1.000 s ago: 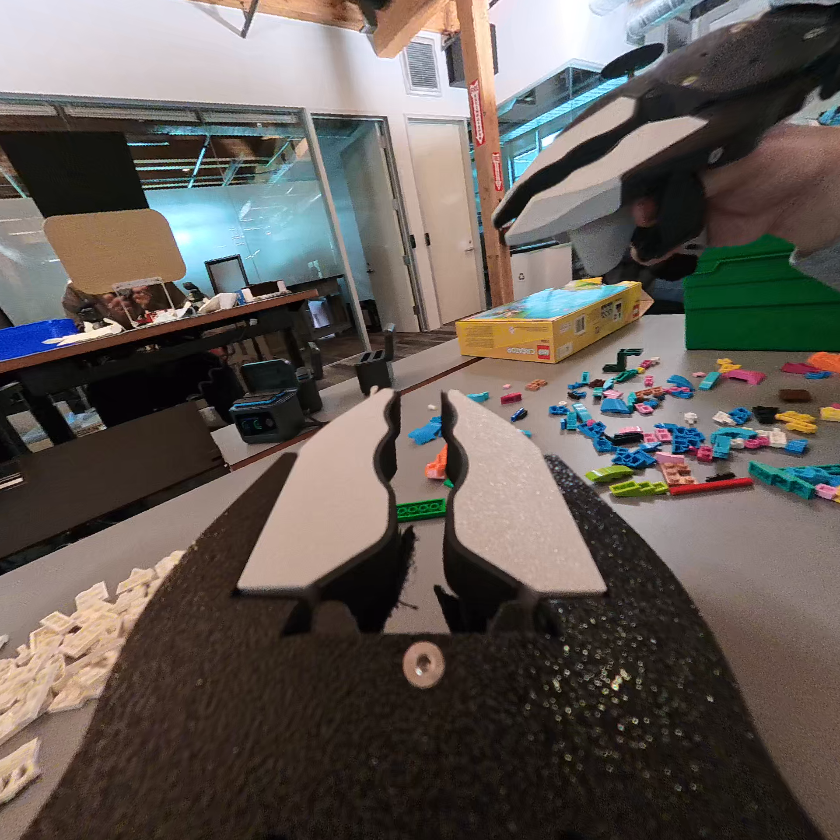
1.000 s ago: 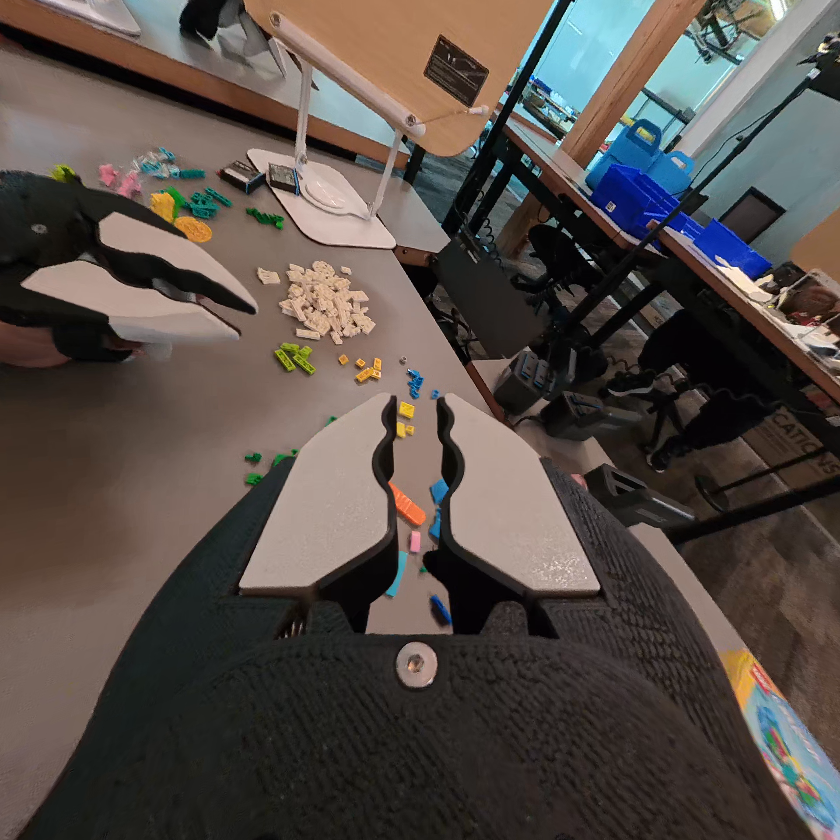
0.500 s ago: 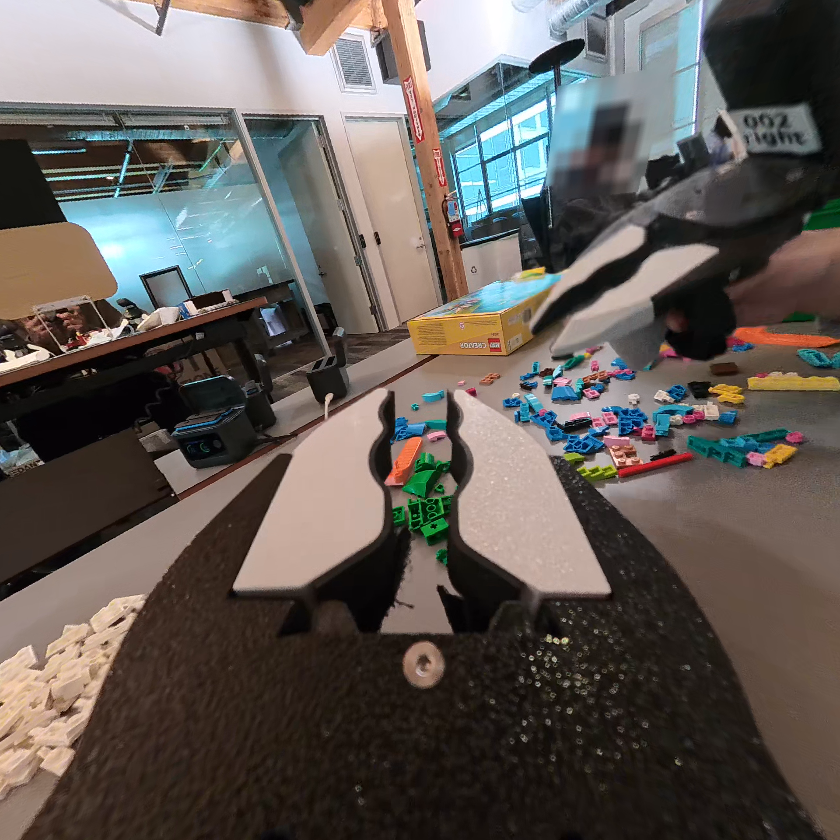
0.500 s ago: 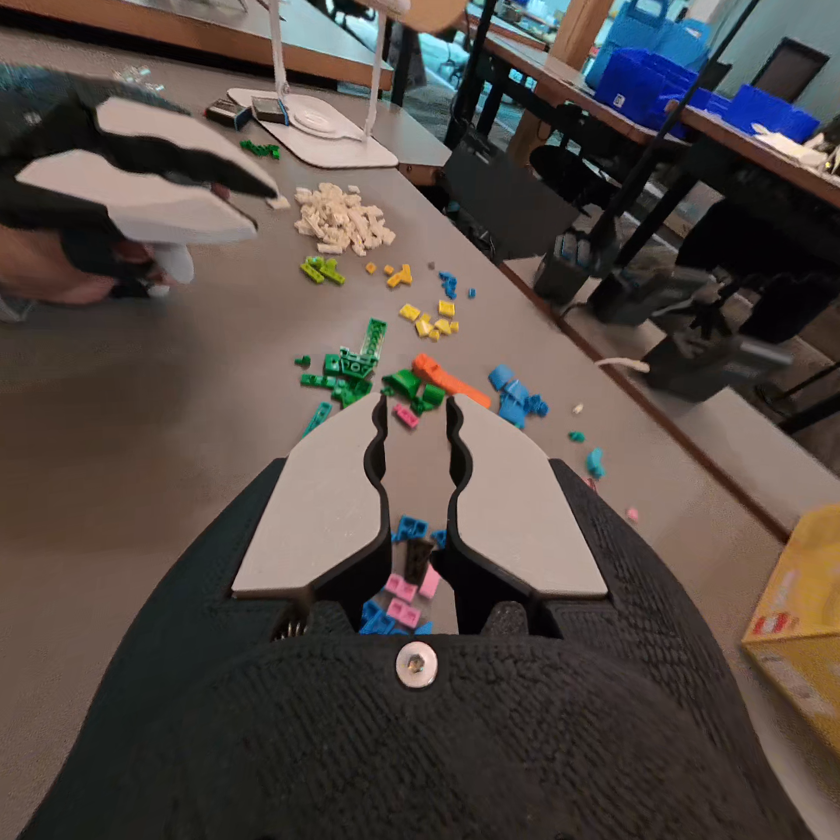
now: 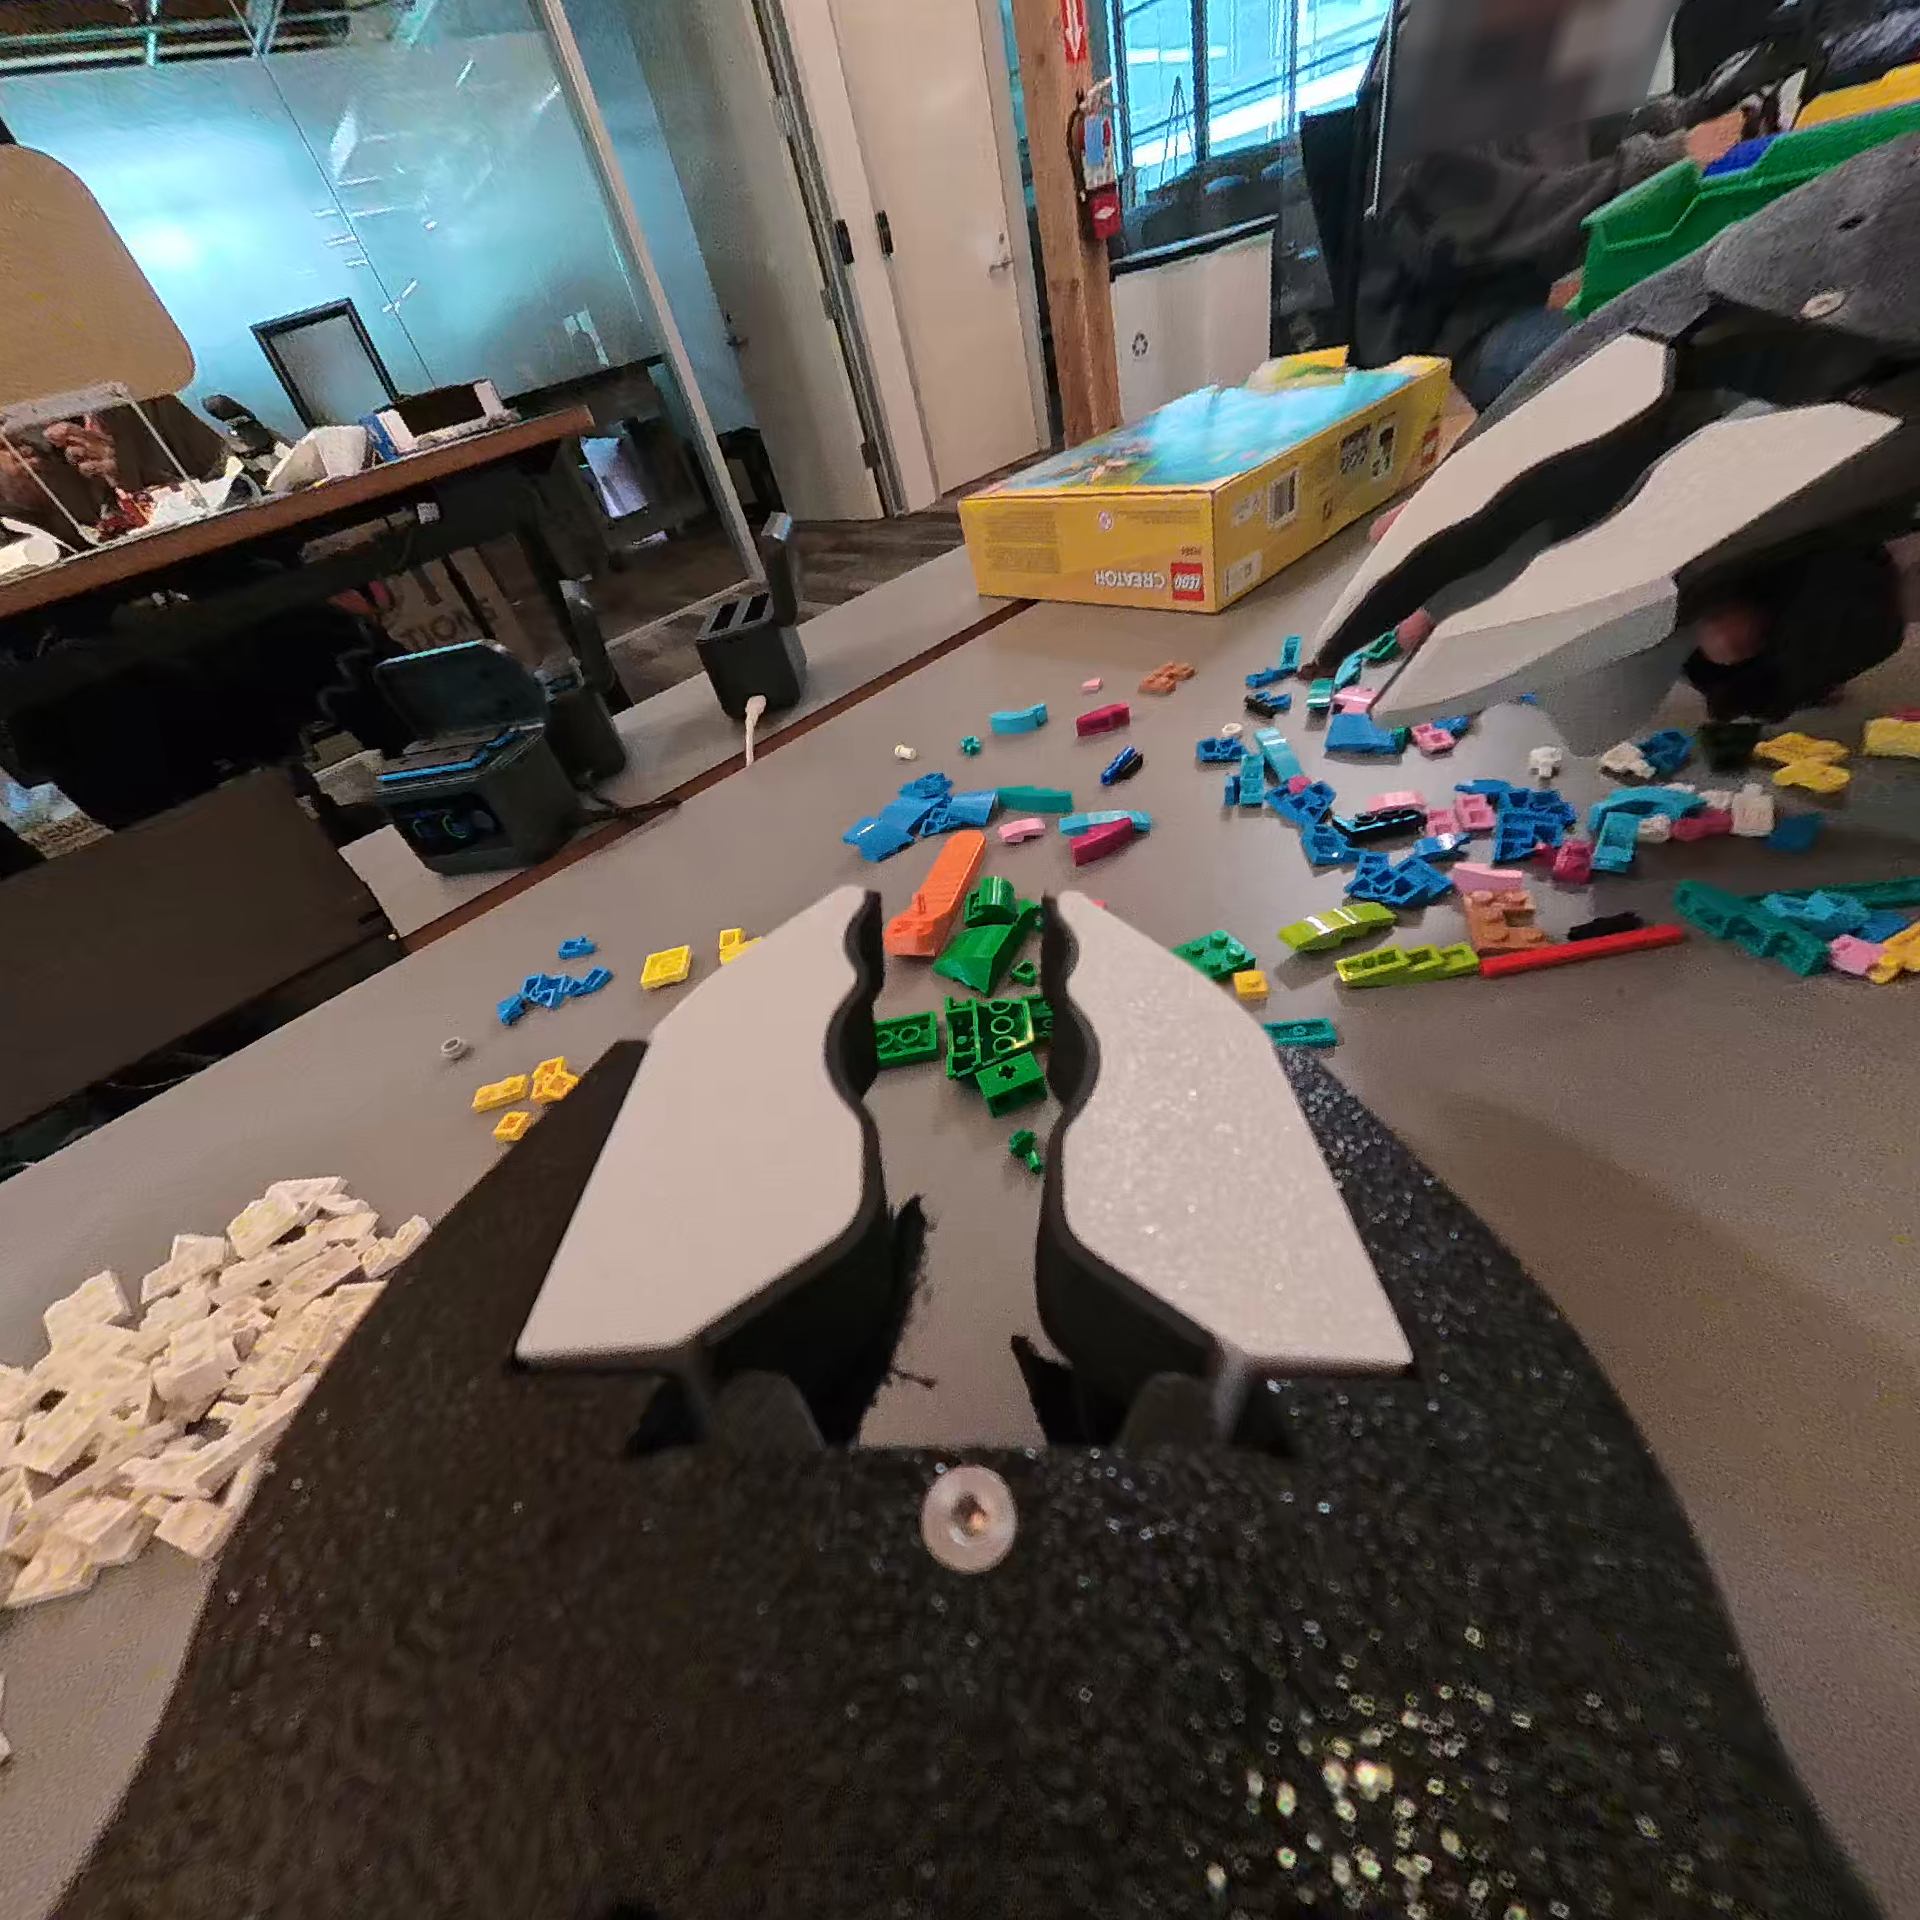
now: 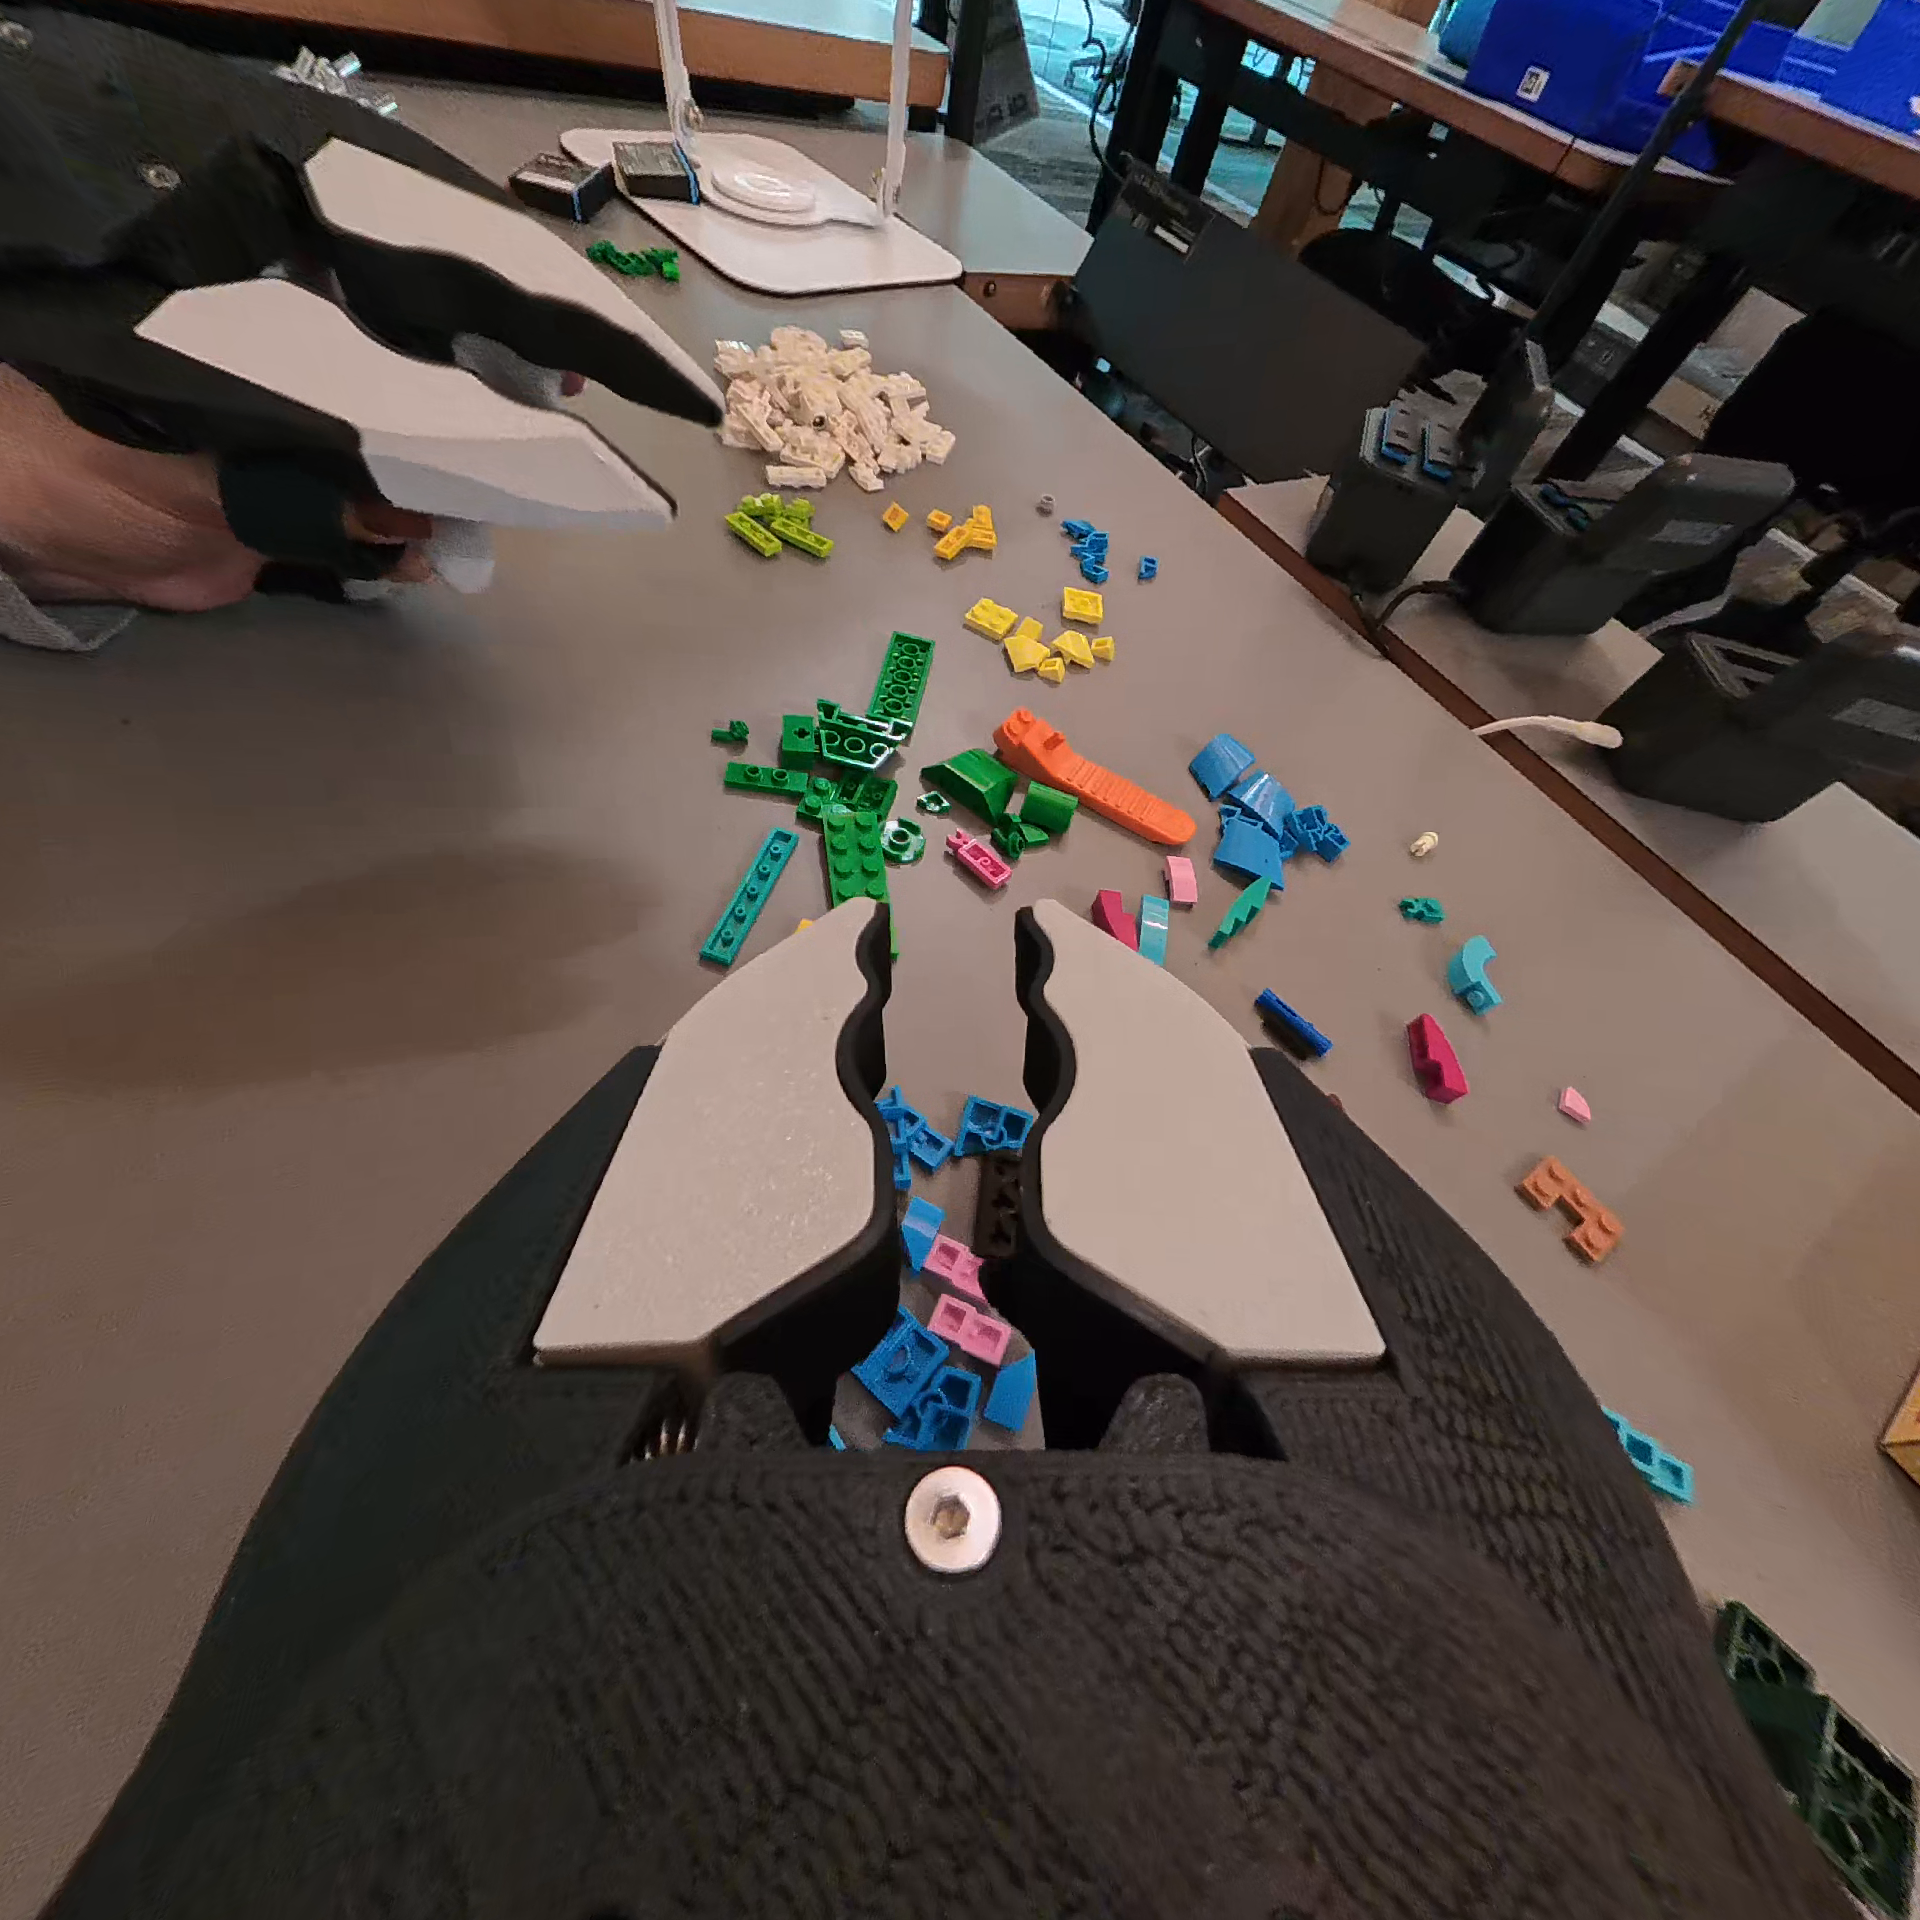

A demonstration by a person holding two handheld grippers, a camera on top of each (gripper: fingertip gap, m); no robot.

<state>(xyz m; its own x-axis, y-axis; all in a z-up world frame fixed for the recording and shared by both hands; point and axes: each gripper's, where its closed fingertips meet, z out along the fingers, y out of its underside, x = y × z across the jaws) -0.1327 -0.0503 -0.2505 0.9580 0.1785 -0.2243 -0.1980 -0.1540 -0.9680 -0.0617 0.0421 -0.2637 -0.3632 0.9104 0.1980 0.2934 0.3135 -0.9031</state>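
My left gripper (image 5: 961, 904) is open and holds nothing; it hovers low over a cluster of green bricks (image 5: 987, 1039), with an orange ridged wedge tool (image 5: 935, 894) just past its fingertips. It also shows in the right wrist view (image 6: 691, 462), open, above the table. My right gripper (image 6: 951, 914) is open and holds nothing; blue and pink bricks (image 6: 951, 1340) lie on the table under its fingers. The green cluster (image 6: 852, 769) and the orange tool (image 6: 1091, 779) lie ahead of it. In the left wrist view the right gripper (image 5: 1351, 681) has its tips down near small blue bricks.
Loose bricks lie all over the grey table (image 5: 1558, 1195): a white pile (image 5: 156, 1371), yellow ones (image 6: 1039, 634), blue, pink and teal ones (image 5: 1507, 821). A yellow box (image 5: 1205, 499) lies at the far edge. A white lamp base (image 6: 790, 218) stands beyond the white pile (image 6: 831, 405). Tip to tip, the grippers are about 12 cm apart.
My left gripper has come lower and closer over the green bricks and its jaws have widened a little. My right gripper has dropped toward the blue and pink bricks. Neither has taken hold of anything.
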